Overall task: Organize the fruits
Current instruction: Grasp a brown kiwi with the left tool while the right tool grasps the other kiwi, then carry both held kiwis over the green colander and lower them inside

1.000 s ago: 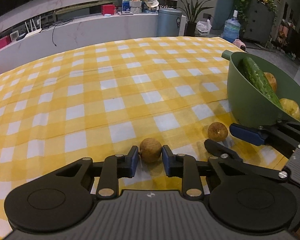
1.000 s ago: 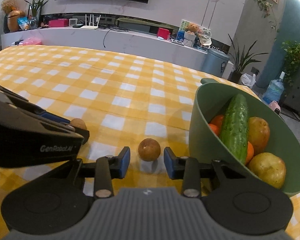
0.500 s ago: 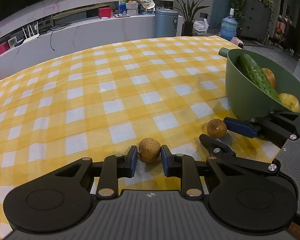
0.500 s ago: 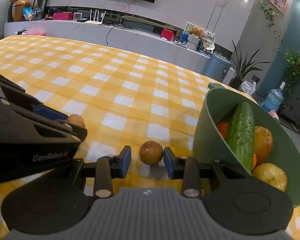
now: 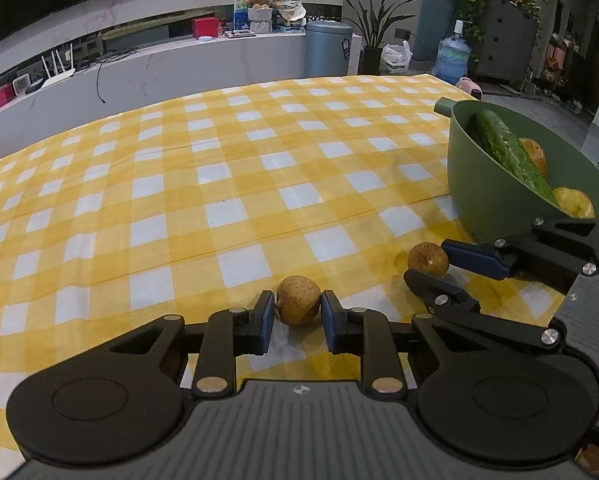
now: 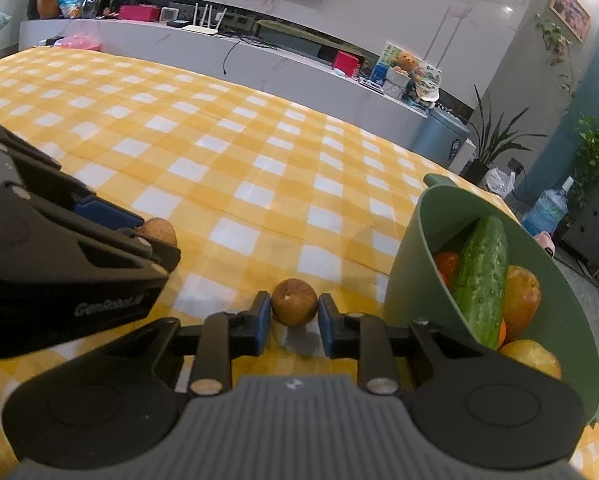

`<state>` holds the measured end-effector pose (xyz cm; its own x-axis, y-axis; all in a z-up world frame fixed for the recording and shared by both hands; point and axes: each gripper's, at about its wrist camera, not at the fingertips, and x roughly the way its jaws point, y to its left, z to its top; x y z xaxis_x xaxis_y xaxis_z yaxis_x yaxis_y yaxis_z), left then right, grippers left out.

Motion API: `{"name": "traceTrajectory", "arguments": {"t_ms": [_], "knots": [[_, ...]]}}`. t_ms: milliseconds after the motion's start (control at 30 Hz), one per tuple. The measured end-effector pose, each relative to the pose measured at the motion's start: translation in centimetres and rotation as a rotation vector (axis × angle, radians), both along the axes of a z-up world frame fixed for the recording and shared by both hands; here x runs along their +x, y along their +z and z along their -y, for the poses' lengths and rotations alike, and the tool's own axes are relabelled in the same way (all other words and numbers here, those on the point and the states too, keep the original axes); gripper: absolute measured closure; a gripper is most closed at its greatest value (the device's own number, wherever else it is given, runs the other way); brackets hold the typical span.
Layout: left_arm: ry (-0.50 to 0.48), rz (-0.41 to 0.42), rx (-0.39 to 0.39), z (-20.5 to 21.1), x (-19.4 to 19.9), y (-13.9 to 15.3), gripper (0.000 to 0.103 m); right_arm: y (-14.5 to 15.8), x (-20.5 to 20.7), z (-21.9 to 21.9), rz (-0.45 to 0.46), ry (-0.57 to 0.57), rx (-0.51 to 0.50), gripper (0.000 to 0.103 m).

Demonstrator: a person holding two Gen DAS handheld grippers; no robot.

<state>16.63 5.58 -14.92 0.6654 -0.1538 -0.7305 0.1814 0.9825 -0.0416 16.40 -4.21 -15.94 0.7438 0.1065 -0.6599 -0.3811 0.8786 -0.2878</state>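
Observation:
My left gripper (image 5: 296,301) is shut on a small tan round fruit (image 5: 298,296) that rests on the yellow checked cloth. To its right, my right gripper (image 5: 428,263) has its jaws closing, and the pads press on a small brown round fruit (image 5: 426,258). In the right wrist view that brown fruit (image 6: 293,300) sits squeezed between the blue pads of the right gripper (image 6: 294,302). At the left of that view the left gripper (image 6: 158,236) shows the tan fruit (image 6: 157,229) half hidden behind a finger. A green bowl (image 6: 411,260) stands close on the right.
The green bowl (image 5: 495,204) holds a cucumber (image 5: 507,152), a tomato and several yellowish fruits, and stands near the table's right edge. The checked tablecloth (image 5: 219,168) stretches away ahead and to the left. A white counter with clutter runs behind the table.
The right gripper's jaws have narrowed from a loose gap onto the brown fruit, and its view has rolled slightly. The left gripper keeps its hold on the tan fruit in place.

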Motion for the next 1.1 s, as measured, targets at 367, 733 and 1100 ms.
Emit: {"name": "traceTrajectory", "arguments": {"t_ms": [367,733,1100], "knots": [[0.05,0.029,-0.055,-0.7,-1.3,2.4,0.076,2.5,-2.3,0.8,0.03,0.05,0.017,0.082],[0.031,0.059,-0.071,1.5,-4.0,7.5,0.076,7.3,-6.6,4.4,0.097,0.11,0.116,0.082],[-0.092,0.103,-0.107,7.4,-4.3,11.4,0.076,11.3,-7.0,11.5,0.13,0.073,0.18,0.081]]}}
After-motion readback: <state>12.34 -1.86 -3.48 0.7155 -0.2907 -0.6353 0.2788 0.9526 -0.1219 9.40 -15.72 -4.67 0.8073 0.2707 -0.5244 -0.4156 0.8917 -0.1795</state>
